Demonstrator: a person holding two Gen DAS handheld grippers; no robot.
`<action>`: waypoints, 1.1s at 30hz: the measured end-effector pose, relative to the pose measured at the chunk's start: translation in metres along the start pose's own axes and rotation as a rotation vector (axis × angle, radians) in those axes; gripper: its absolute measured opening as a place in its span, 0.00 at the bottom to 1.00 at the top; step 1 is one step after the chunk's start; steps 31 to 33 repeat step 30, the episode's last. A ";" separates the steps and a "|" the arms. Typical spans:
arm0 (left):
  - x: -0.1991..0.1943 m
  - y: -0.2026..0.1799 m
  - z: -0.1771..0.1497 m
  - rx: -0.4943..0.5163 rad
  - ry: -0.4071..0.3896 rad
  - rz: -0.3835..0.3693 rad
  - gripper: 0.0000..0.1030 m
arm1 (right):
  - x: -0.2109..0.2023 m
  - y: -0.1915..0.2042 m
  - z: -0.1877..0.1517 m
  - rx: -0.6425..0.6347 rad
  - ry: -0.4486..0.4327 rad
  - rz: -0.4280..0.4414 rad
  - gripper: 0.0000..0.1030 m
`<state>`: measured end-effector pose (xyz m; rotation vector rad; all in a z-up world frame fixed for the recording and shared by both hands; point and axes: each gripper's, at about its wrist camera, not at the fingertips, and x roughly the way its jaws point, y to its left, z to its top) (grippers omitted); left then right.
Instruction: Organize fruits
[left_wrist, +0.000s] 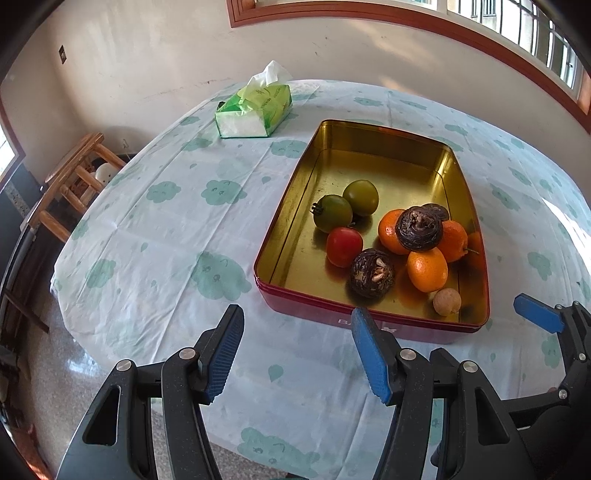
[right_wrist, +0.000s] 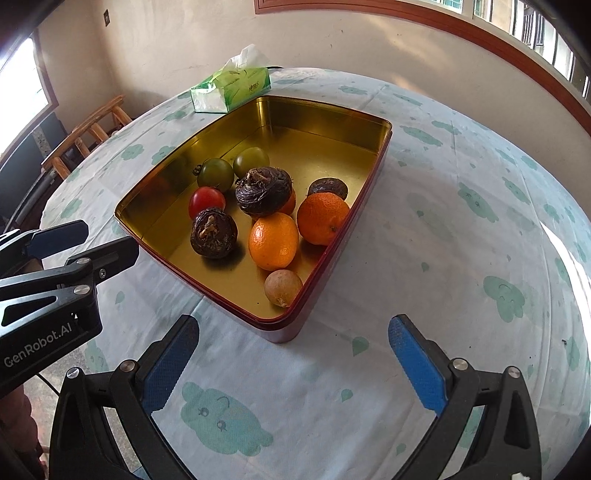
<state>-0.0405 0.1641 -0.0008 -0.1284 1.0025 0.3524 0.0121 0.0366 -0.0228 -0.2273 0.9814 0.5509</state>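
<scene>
A red tin (left_wrist: 295, 236) (right_wrist: 332, 122) with a gold inside sits on the table. It holds two green tomatoes (left_wrist: 360, 196) (right_wrist: 215, 174), a red tomato (left_wrist: 344, 246) (right_wrist: 206, 201), oranges (left_wrist: 427, 269) (right_wrist: 273, 240), dark brown water chestnuts (left_wrist: 372, 273) (right_wrist: 213, 232) and a small tan round fruit (left_wrist: 447, 301) (right_wrist: 283, 288). One chestnut (left_wrist: 419, 228) (right_wrist: 264, 191) rests on top of the oranges. My left gripper (left_wrist: 297, 350) (right_wrist: 88, 240) hovers open in front of the tin's near left corner, with nothing between its fingers. My right gripper (right_wrist: 295, 365) is open and empty before the tin's near corner; one of its pads (left_wrist: 537, 313) shows in the left wrist view.
A green tissue pack (left_wrist: 255, 110) (right_wrist: 231, 90) lies on the table behind the tin. The tablecloth (left_wrist: 166, 221) (right_wrist: 461, 240) is pale with green cloud prints. A wooden stool (left_wrist: 74, 177) (right_wrist: 88, 136) stands off the table's left side, near the wall.
</scene>
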 end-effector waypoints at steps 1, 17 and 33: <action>0.001 0.000 0.000 0.000 0.003 0.000 0.60 | 0.000 0.000 0.000 0.000 0.001 -0.001 0.99; 0.008 0.001 -0.001 -0.010 0.027 -0.007 0.60 | 0.002 0.006 -0.001 -0.019 0.006 -0.007 0.99; 0.004 -0.002 -0.001 -0.017 0.027 -0.046 0.60 | 0.003 0.006 -0.003 -0.023 0.008 -0.005 0.99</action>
